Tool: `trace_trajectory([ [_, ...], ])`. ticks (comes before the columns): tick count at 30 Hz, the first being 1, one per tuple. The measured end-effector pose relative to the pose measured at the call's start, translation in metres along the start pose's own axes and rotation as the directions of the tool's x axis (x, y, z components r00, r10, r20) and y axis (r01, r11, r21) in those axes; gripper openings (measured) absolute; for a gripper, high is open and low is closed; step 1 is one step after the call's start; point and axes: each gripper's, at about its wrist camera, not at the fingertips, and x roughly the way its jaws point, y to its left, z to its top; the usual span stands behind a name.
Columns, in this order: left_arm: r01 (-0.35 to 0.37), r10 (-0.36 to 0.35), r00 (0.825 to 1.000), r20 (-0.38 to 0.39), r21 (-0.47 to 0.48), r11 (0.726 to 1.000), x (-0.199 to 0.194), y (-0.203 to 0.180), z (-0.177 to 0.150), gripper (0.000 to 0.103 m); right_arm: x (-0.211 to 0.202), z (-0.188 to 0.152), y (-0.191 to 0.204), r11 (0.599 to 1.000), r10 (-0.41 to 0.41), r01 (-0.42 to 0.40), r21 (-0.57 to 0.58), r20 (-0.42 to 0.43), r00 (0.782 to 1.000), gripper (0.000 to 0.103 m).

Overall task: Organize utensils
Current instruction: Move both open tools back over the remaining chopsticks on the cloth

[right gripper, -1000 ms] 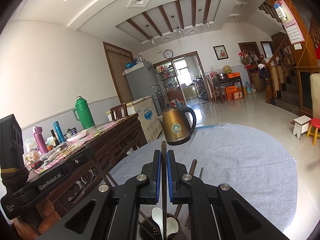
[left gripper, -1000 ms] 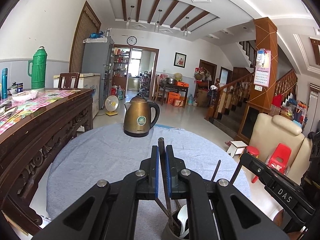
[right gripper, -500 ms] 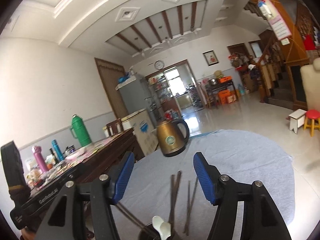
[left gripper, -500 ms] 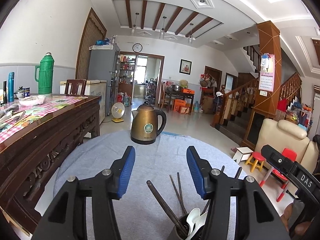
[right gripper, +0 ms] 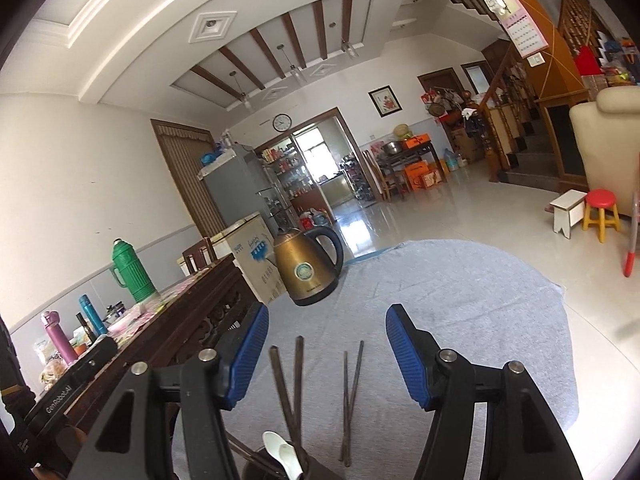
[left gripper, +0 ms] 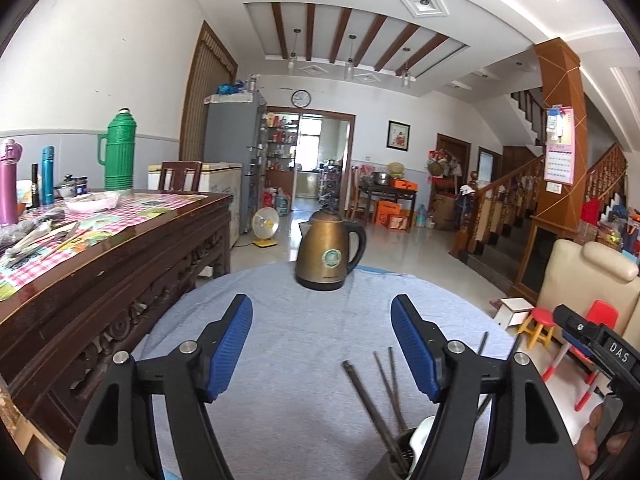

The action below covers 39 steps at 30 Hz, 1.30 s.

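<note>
Above the dark utensil holder (right gripper: 280,466) of chopsticks (right gripper: 286,388), the left tool (left gripper: 322,344) is opening, empty; the right tool (right gripper: 326,354) stands released.

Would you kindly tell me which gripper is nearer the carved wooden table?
Left. The left gripper, fingers opening and empty, is beside the carved wooden table; the right gripper lies farther out over the cloth.

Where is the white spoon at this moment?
The white spoon stands in the dark holder at the bottom of the right wrist view, beside the chopsticks.
</note>
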Motion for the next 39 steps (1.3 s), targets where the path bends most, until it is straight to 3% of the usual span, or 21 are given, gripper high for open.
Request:
trace_trajectory([
  [13, -0.14, 0.138, 0.99, -0.029, -0.07, 0.988, 0.004, 0.054, -0.007, 0.075, 0.008, -0.002, -0.029, 0.998, -0.045, 0.048, 0.052, -0.053, 0.998, 0.065],
  [20, -0.196, 0.186, 0.979, -0.086, -0.123, 0.973, 0.013, 0.08, -0.012, 0.076, 0.017, -0.004, -0.035, 0.996, -0.055, 0.062, 0.07, -0.095, 0.994, 0.065],
  [31, -0.239, 0.222, 0.962, -0.156, -0.097, 0.966, 0.027, 0.092, -0.027, 0.076, 0.027, -0.007, -0.04, 0.994, -0.063, 0.076, 0.08, -0.158, 0.985, 0.065],
  [39, -0.279, 0.252, 0.934, -0.254, -0.075, 0.958, 0.053, 0.102, -0.043, 0.076, 0.041, -0.013, -0.05, 0.99, -0.075, 0.099, 0.103, -0.213, 0.974, 0.065],
])
